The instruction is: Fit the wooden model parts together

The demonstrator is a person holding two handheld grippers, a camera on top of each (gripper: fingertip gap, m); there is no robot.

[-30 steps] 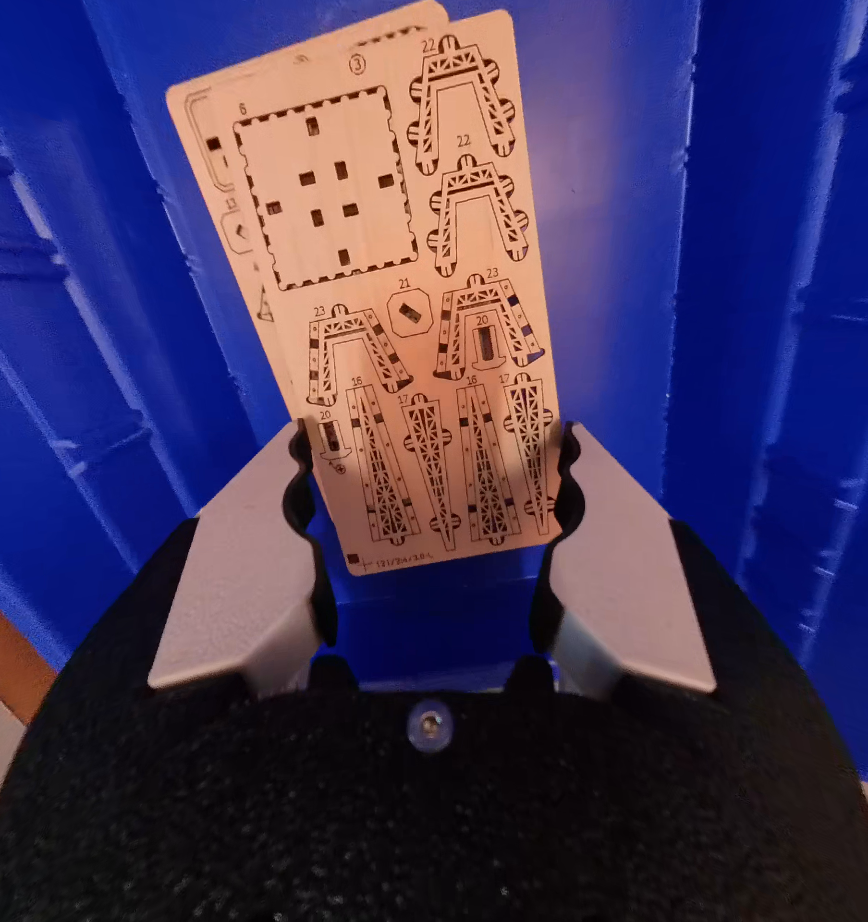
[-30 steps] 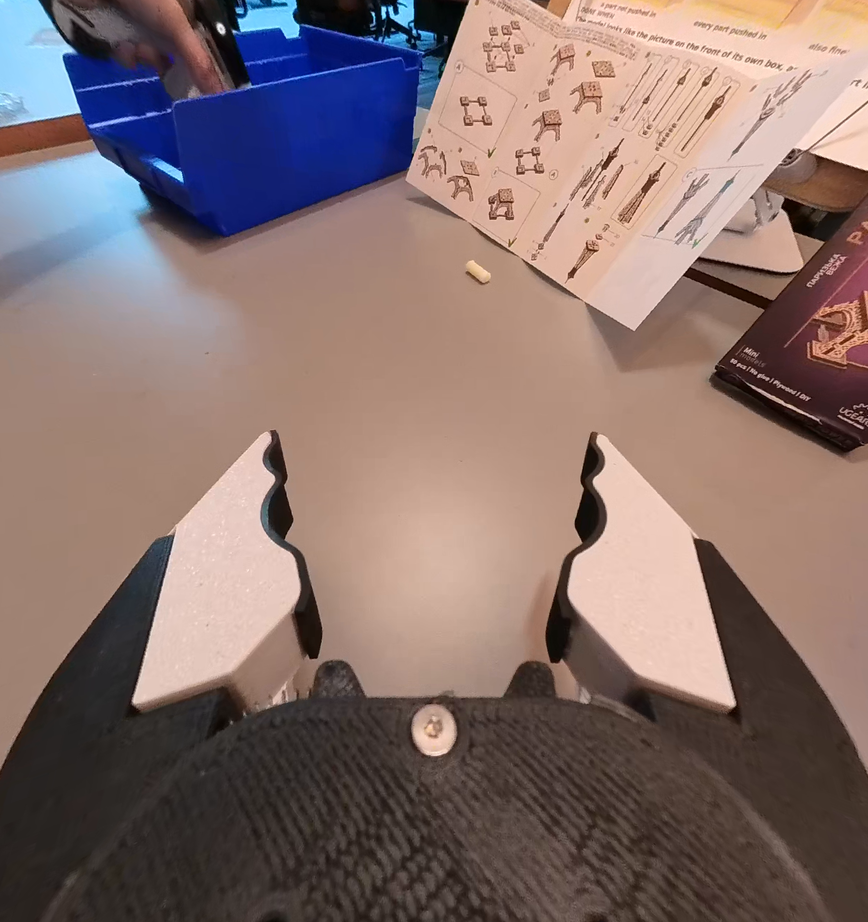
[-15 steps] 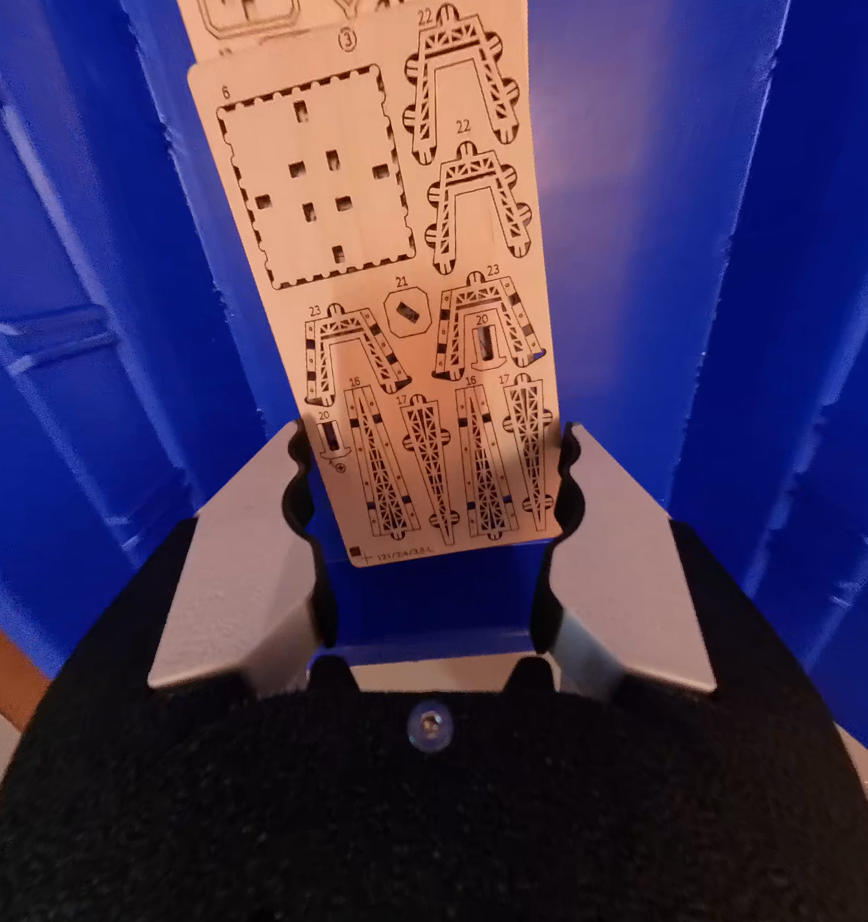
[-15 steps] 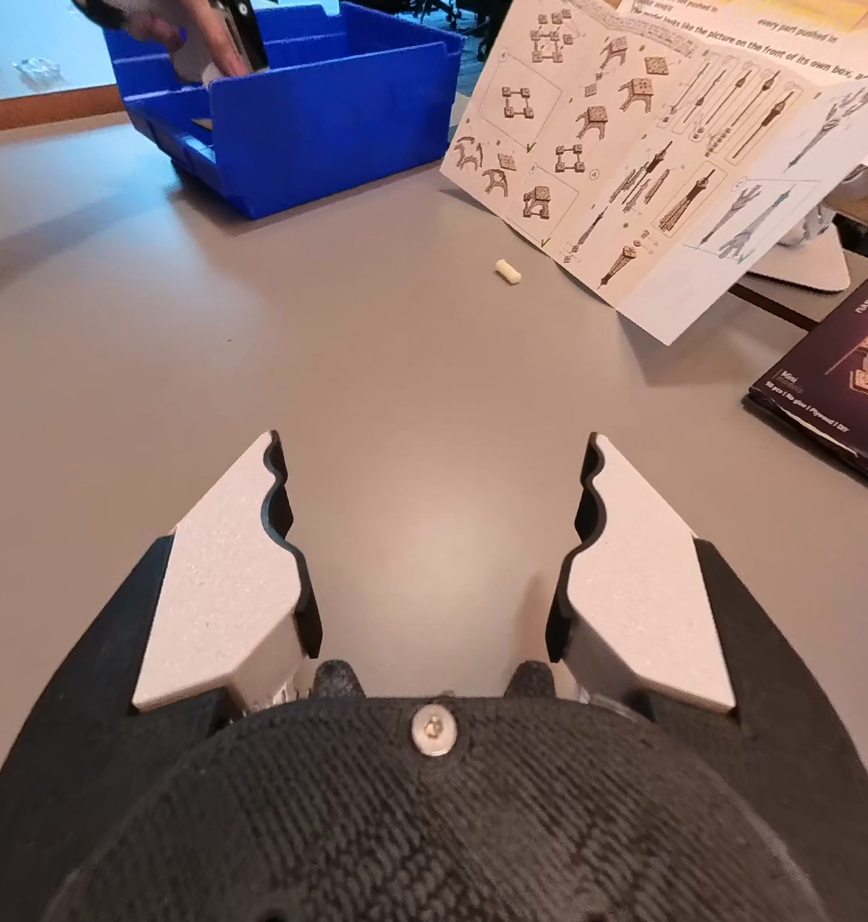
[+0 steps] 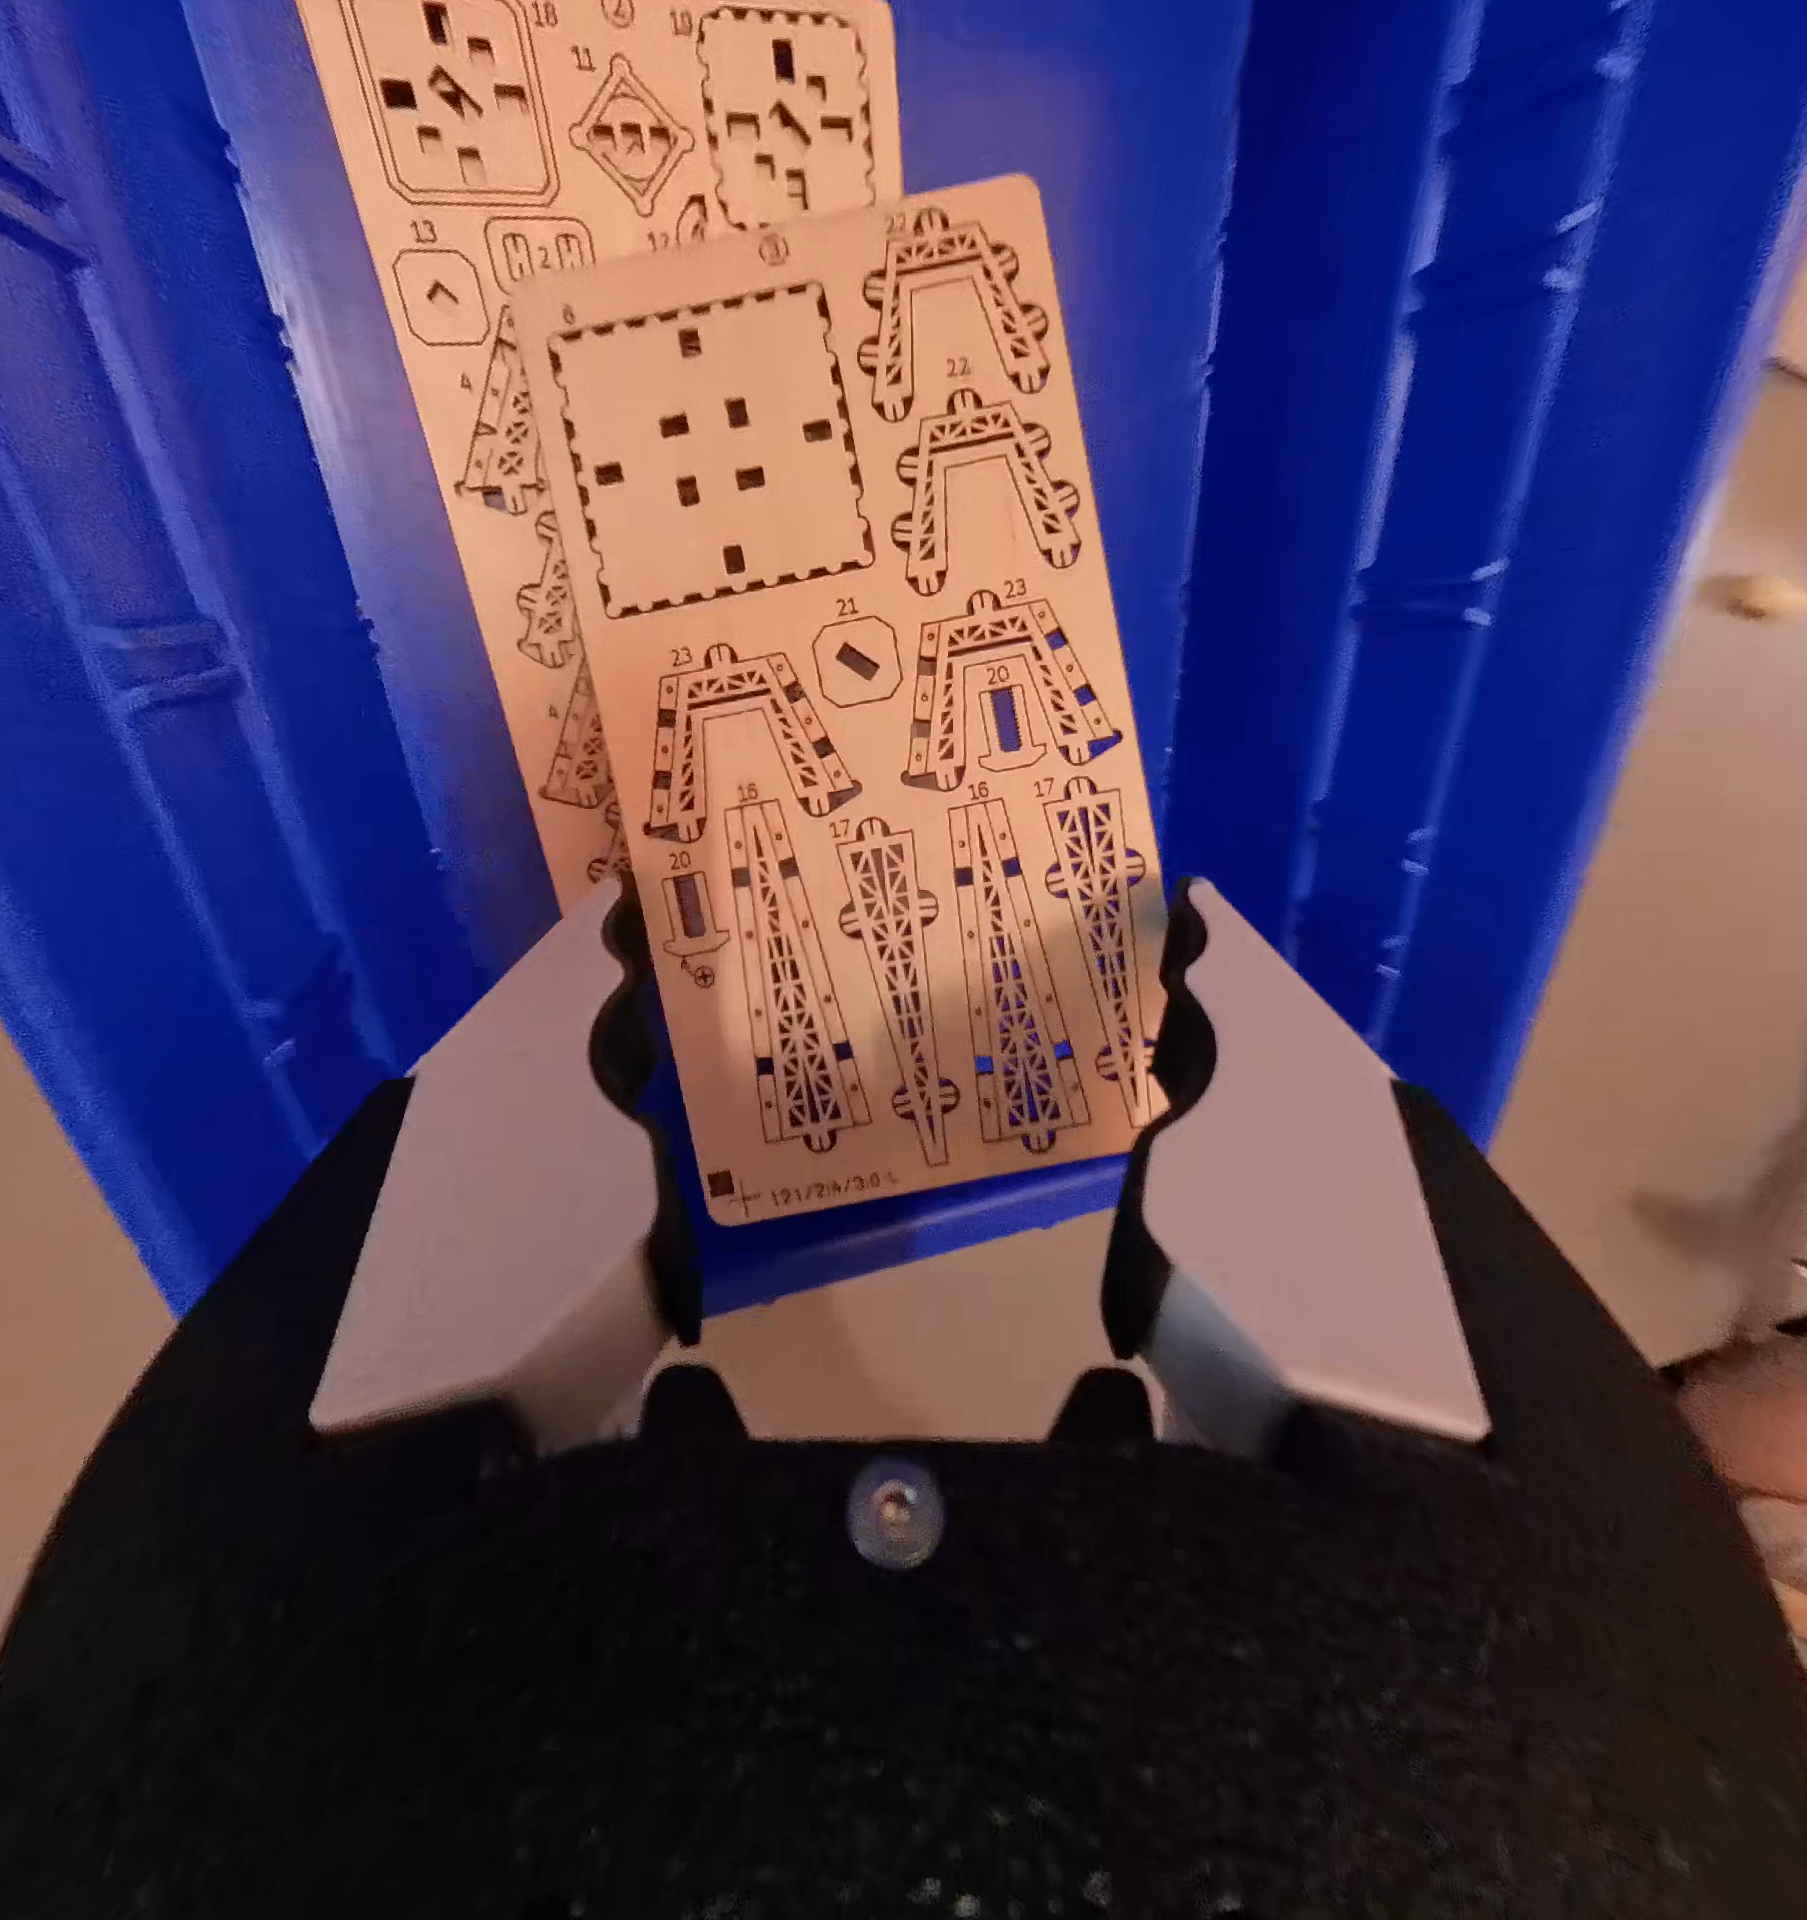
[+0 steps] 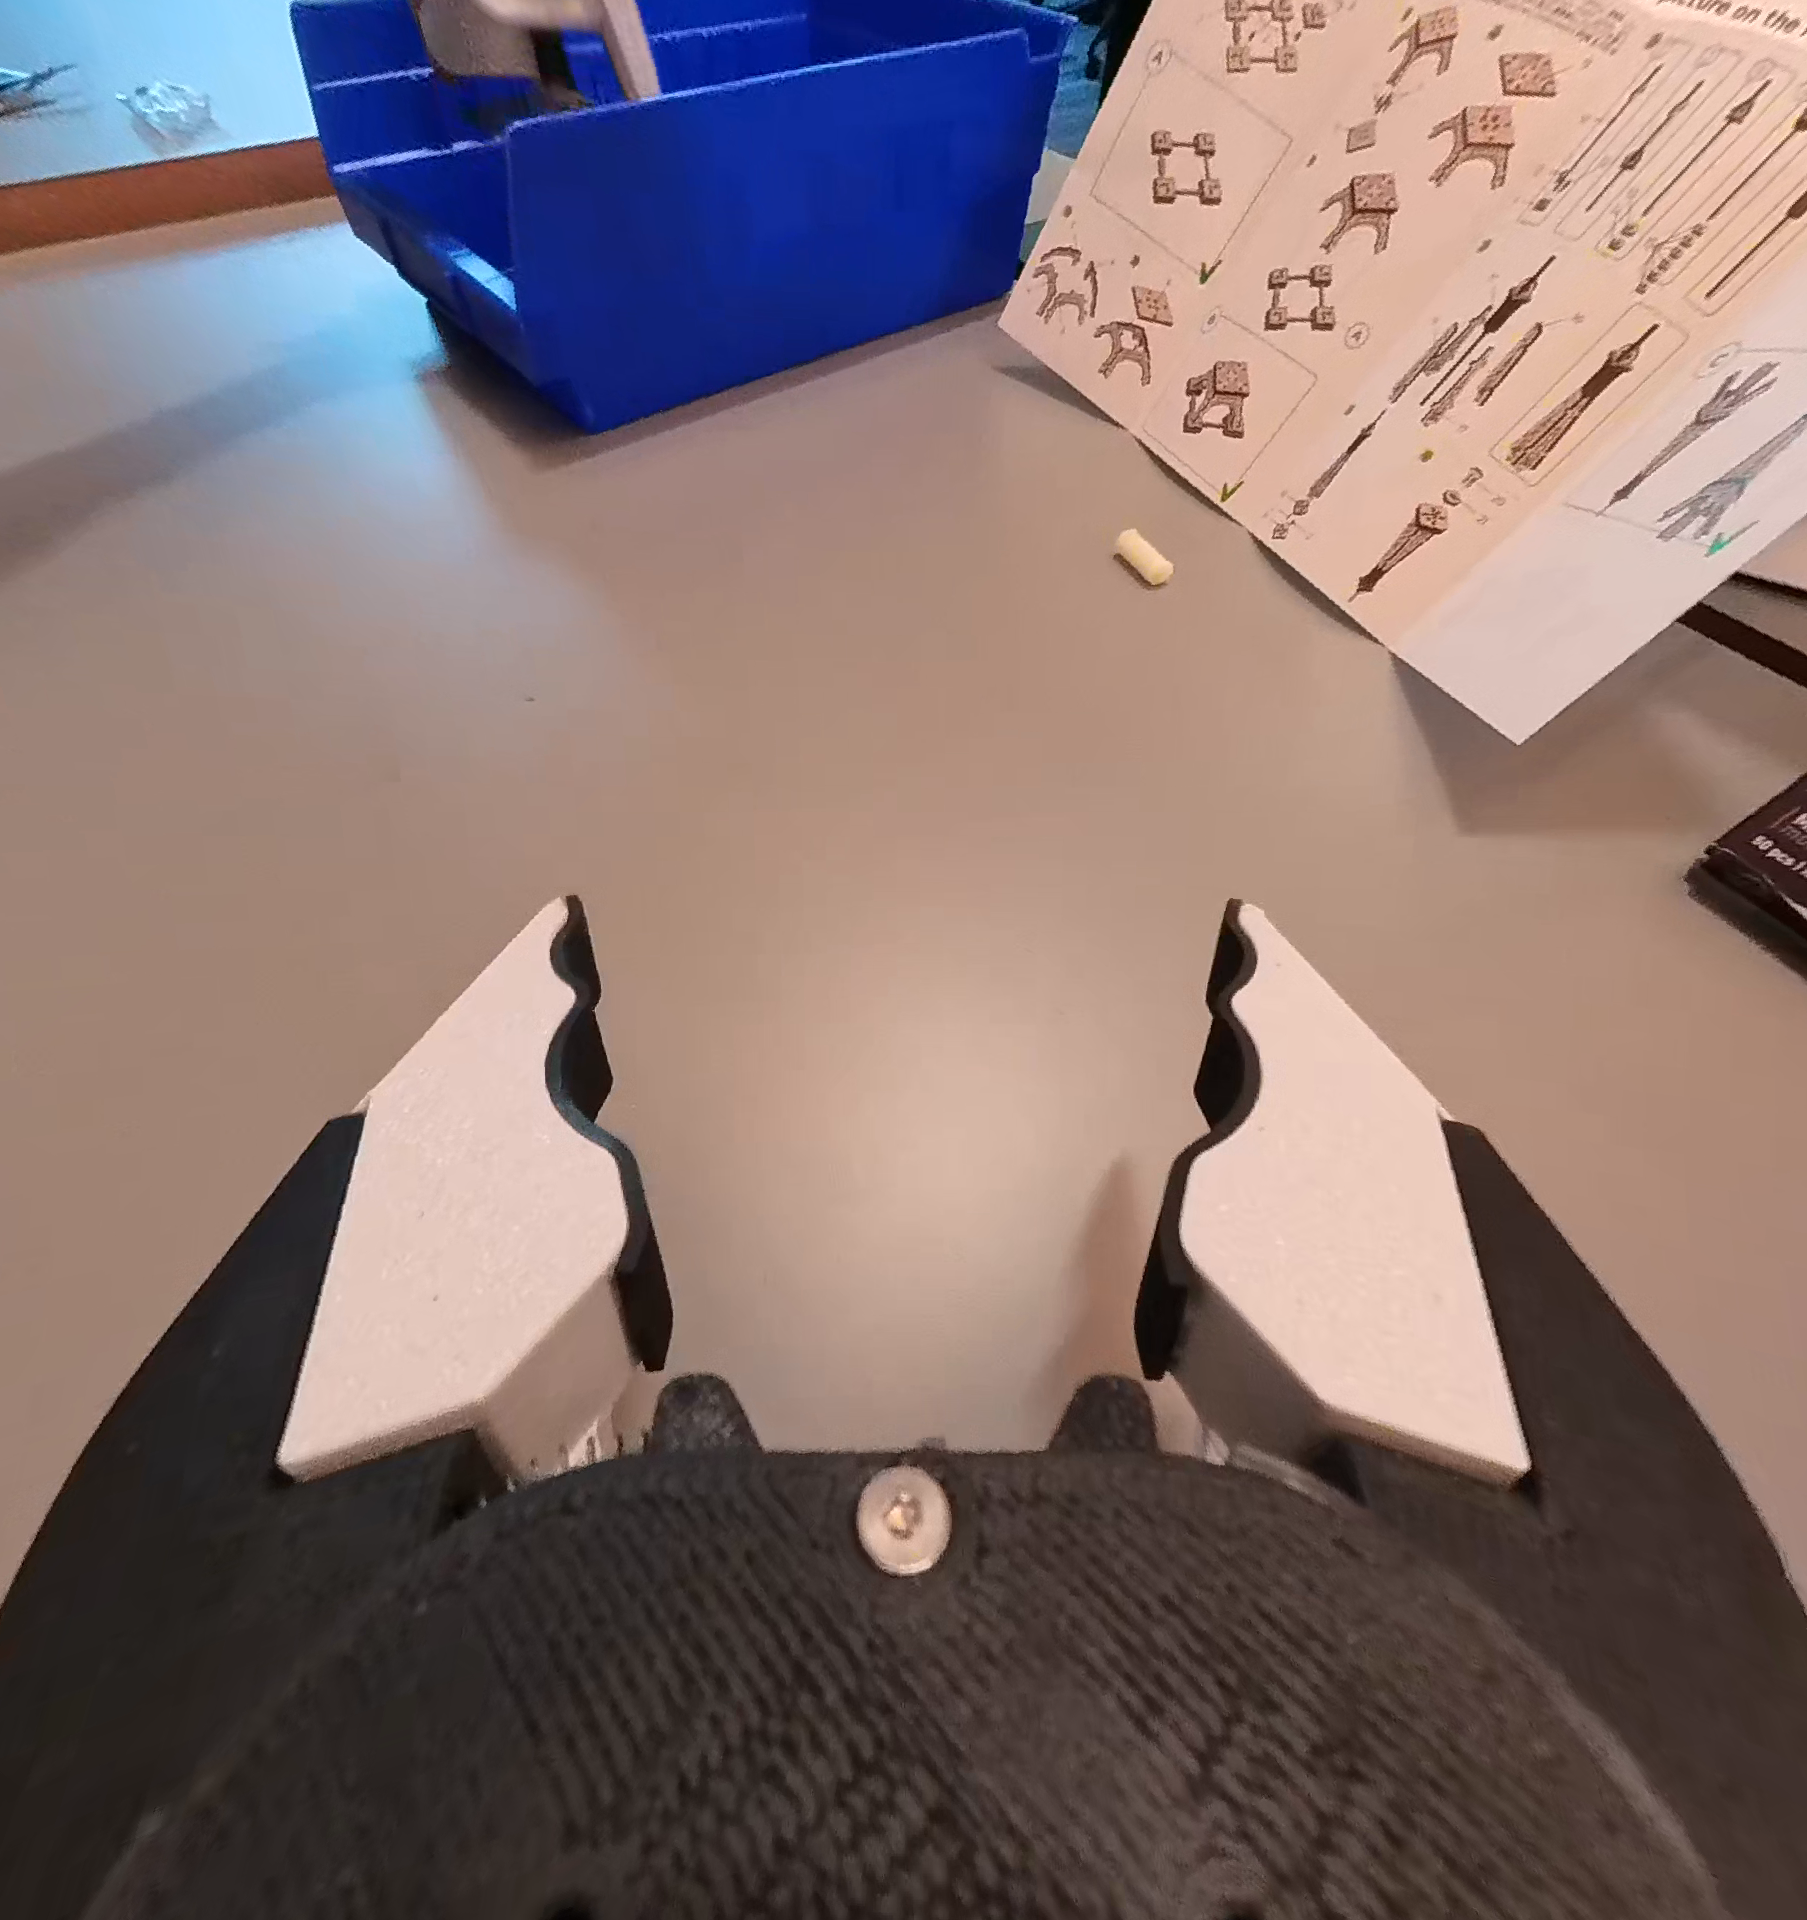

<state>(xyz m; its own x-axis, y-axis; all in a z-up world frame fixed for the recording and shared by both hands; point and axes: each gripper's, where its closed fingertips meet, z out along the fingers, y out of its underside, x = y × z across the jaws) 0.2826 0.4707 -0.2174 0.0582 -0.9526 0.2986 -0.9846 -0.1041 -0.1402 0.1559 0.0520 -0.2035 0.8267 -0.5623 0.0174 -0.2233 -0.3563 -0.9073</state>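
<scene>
My left gripper (image 5: 909, 904) is shut edgewise on a wooden sheet of laser-cut model parts (image 5: 774, 727), its two long edges against the pads. A second wooden parts sheet (image 5: 608, 135) lies behind it in the blue bin (image 5: 255, 623), partly covered. In the right wrist view the bin (image 6: 774, 239) stands at the far left of the grey table (image 6: 774, 727), with the left gripper (image 6: 535, 42) reaching into it. My right gripper (image 6: 904, 914) is open and empty, low over the table.
A folded instruction sheet (image 6: 1501, 312) stands propped at the far right. A small cream cylinder (image 6: 1145, 558) lies on the table in front of it. A dark model box (image 6: 1792, 883) lies at the right edge. A wooden strip runs behind the bin. The left gripper's tips are roughly 45 cm from the right gripper's.
My left gripper has drawn back with the front sheet, uncovering the second sheet; the bin's near edge and the table now show. My right gripper has moved closer to the bin, still open.
</scene>
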